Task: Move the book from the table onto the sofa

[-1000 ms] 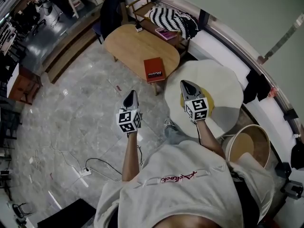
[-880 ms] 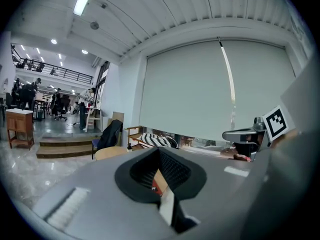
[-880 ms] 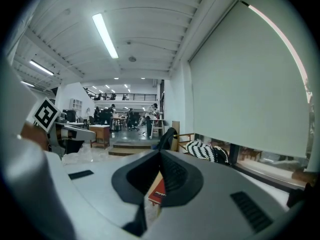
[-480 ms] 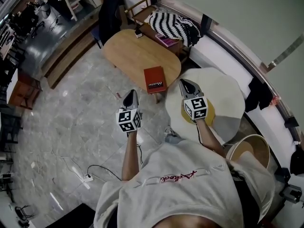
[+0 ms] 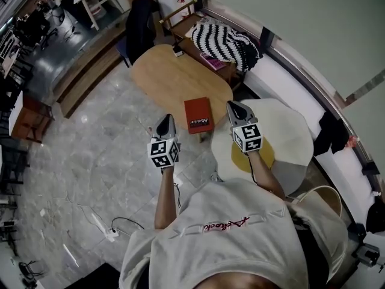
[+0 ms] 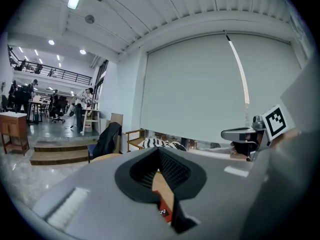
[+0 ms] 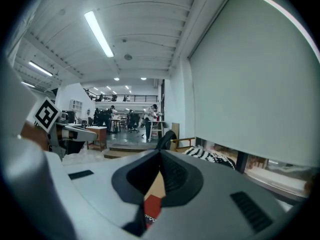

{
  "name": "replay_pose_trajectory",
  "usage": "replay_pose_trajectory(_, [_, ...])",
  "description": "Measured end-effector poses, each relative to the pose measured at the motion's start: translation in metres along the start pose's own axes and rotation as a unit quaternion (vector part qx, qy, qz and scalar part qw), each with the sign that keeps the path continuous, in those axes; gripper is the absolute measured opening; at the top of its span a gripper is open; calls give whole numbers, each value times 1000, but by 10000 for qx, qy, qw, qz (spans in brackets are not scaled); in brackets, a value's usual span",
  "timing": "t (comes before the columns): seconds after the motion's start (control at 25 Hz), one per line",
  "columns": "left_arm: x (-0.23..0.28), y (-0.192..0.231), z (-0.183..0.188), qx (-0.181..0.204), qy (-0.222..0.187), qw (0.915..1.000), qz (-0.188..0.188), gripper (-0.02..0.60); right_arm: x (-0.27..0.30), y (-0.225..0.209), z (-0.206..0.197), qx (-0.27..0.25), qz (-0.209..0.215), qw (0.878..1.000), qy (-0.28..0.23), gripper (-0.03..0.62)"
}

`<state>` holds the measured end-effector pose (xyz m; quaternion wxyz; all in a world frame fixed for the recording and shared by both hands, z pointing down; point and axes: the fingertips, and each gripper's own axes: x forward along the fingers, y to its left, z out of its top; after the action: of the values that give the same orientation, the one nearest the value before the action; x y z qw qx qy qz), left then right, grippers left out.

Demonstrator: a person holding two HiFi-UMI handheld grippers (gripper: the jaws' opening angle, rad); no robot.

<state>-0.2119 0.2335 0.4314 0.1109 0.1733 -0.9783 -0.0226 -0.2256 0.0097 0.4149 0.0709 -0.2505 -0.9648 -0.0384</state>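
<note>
A red book (image 5: 198,114) lies near the close end of an oval wooden table (image 5: 168,71). My left gripper (image 5: 166,119) hangs over the floor just left of that end, shut and empty. Held level with it, my right gripper (image 5: 234,106) is just right of the book, also shut and empty. In the left gripper view the jaws (image 6: 159,150) meet, with a sliver of the book (image 6: 163,212) below them. The right gripper view shows its shut jaws (image 7: 160,155) and the book (image 7: 151,207) under them. Neither gripper touches the book.
A round white seat (image 5: 289,131) with a yellow cushion (image 5: 257,154) stands right of the table. A wooden-framed seat with a striped throw (image 5: 228,41) is behind the table. A dark chair (image 5: 141,17) stands at its far end. A cable and power strip (image 5: 111,233) lie on the marble floor.
Table and book have drawn closer to both grippers as the person walked toward them. The grippers keep their pose side by side, jaws shut throughout.
</note>
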Motion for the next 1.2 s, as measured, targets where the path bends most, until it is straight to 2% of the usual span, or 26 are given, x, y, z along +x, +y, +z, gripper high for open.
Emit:
replay_pose_trajectory(0.4, [40,8,-7,-45,145,9999,32,9,35,-21,-13,76,77,9999,133,9])
replay_pose_trajectory(1.2, [53,22,-42,-165,599,9981,-34,9,55,-8,-34,164,189,9989,397,9])
